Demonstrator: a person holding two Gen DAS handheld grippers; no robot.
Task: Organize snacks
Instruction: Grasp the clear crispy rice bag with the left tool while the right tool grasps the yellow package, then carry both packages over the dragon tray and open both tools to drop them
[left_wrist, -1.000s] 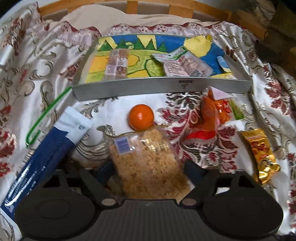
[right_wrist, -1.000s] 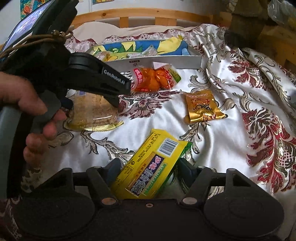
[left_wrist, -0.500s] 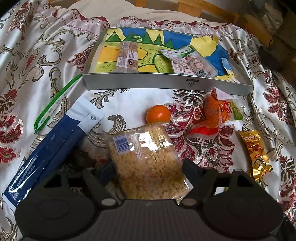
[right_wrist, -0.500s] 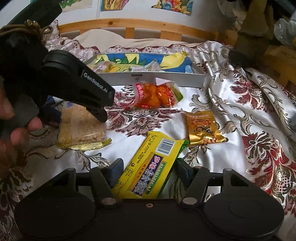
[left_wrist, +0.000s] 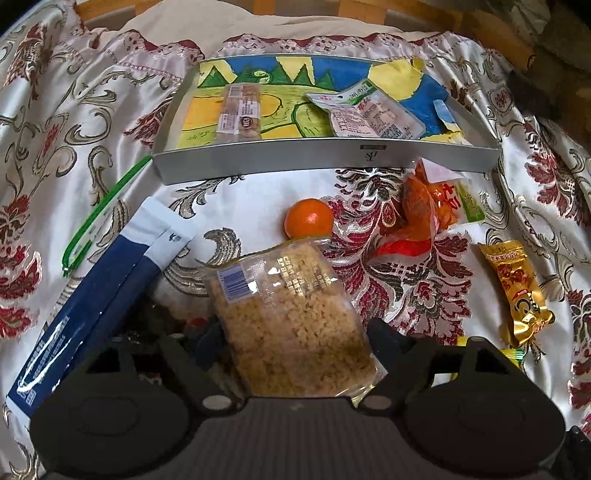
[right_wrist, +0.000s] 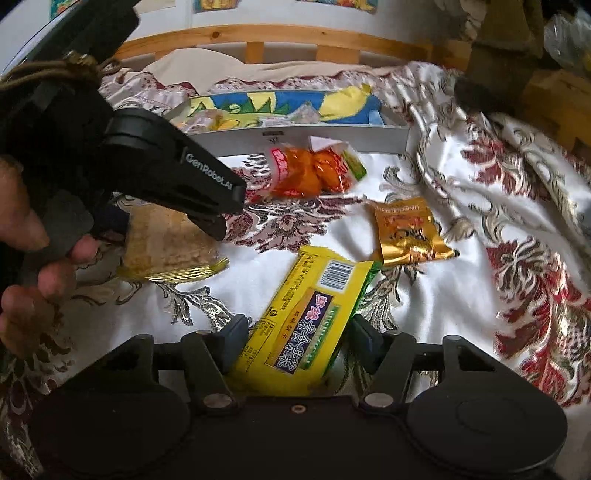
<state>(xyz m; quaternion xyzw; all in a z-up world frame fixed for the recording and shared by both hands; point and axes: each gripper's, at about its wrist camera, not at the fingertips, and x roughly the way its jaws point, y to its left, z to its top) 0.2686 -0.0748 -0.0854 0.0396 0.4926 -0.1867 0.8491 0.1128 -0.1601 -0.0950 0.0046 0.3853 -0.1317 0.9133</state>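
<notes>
Snacks mostly still on the bedspread (left_wrist: 258, 206) below the tray (left_wrist: 325, 162) at frame top, which holds two packets; left claw (left_wrist: 295, 343) spread around the crumb bag (left_wrist: 291, 325), right claw (right_wrist: 295, 332) closing on the yellow packet (right_wrist: 310, 314).

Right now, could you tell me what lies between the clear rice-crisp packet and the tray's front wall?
In the left wrist view, an orange sits at the rice-crisp packet's far edge; beyond it, bare bedspread reaches the tray.
</notes>
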